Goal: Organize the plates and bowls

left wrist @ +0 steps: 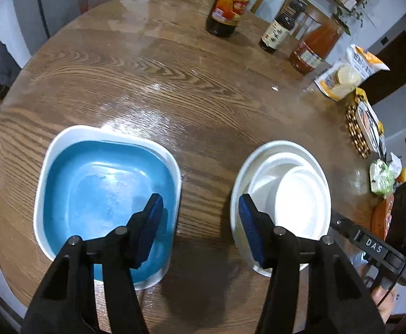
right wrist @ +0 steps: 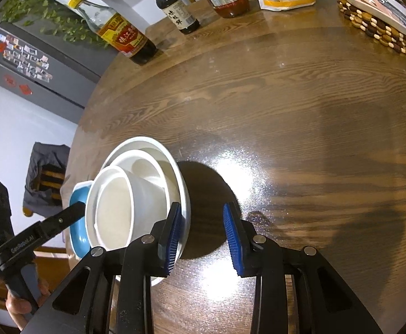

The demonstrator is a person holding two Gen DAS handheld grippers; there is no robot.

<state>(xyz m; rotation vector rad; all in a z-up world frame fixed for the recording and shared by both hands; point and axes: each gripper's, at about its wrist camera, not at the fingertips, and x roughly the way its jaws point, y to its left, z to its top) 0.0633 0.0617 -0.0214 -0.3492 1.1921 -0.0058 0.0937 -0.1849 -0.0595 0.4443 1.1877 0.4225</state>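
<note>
The white bowls (left wrist: pixel 281 203) sit stacked at lower right of the left view beside the blue plate (left wrist: pixel 105 194) on the surface (left wrist: pixel 203 89), and both the left gripper (left wrist: pixel 200 225) and right gripper (right wrist: pixel 203 236) are apart and empty, so pinch one rim gently and lift straight.

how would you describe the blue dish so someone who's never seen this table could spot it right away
Start at the round wooden table, bottles along its far edge. At the near edge two dish stacks sit side by side. The blue dish is square with rounded corners, nested in a white square dish; the other stack, the white bowls, is round.
</note>
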